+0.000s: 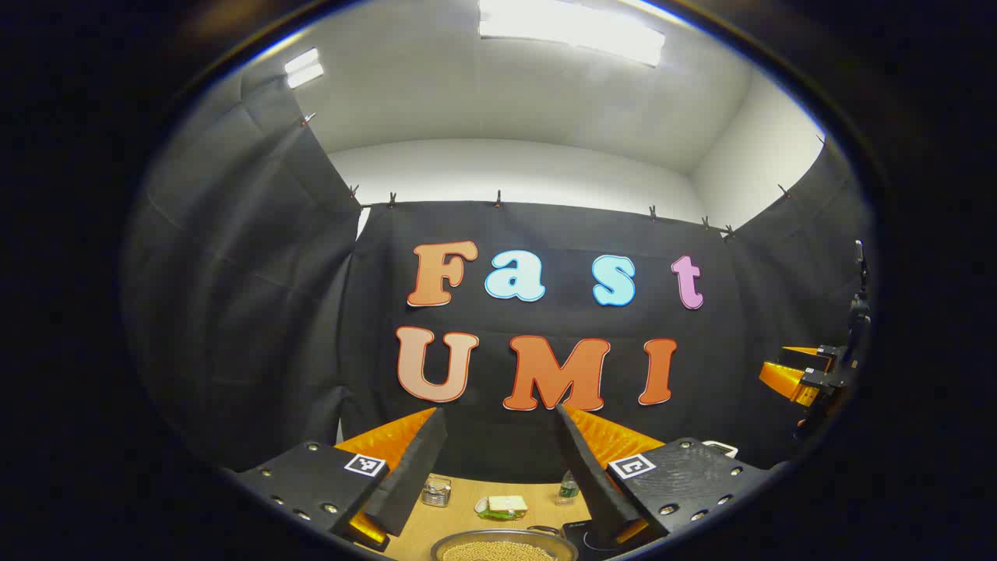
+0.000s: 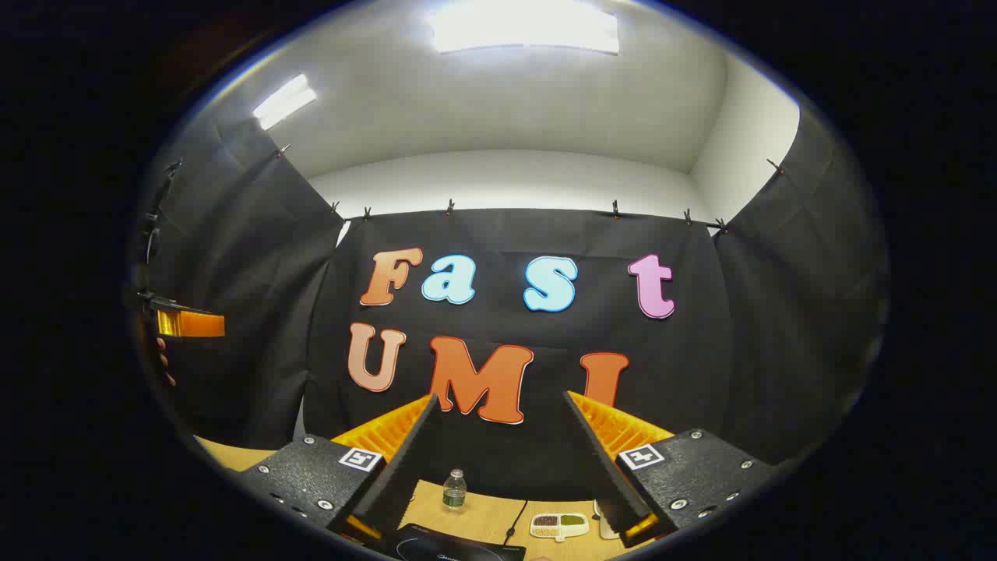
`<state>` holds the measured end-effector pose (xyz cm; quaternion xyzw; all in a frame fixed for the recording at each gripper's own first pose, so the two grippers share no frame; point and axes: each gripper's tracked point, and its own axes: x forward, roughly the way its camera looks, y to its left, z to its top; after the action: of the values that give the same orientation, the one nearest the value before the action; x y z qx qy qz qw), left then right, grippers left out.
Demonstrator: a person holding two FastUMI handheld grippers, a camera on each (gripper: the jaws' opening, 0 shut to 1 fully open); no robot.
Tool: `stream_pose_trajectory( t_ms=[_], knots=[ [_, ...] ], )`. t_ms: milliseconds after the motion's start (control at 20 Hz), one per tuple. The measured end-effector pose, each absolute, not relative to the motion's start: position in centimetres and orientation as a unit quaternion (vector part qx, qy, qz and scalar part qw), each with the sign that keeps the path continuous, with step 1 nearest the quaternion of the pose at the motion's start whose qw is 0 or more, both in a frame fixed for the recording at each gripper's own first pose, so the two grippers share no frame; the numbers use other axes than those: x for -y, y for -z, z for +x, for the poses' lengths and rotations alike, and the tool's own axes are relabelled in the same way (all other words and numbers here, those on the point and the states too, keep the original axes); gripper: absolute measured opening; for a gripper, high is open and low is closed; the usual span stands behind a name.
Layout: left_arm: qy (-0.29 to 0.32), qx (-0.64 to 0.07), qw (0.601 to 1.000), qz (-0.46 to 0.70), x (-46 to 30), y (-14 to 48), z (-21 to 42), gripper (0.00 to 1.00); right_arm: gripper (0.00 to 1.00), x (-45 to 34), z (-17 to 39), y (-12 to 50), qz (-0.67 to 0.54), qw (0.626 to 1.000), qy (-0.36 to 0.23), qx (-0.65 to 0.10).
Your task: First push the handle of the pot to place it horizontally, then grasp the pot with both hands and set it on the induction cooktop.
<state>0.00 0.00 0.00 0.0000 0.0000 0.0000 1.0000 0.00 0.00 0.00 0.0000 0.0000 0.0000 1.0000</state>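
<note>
In the left gripper view, the left gripper is held high with its two fingers spread apart, nothing between them. At 6 o'clock of that view lies the pot, a metal rim around a bed of pale grains; its handle cannot be made out. Just right of it, near 5 o'clock, a dark corner of the induction cooktop shows on the wooden table. Farther back stand a small glass jar, a green dish with a sponge and a bottle. At 3 o'clock, the right gripper hangs at the edge.

In the right gripper view, the right gripper's fingers likewise stand apart, empty. The cooktop sits at 6 o'clock, the bottle behind it, and what looks like a divided snack tray beside.
</note>
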Motion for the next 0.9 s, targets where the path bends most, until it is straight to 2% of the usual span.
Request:
stream_pose_trajectory(
  t_ms=[900],
  knots=[
    [0.011, -0.009, 1.0, -0.006, 1.2, 1.7, 0.3, 0.88, 0.95, -0.1, 0.1, 0.2, 0.002, 1.0, -0.016, 0.01]
  ],
)
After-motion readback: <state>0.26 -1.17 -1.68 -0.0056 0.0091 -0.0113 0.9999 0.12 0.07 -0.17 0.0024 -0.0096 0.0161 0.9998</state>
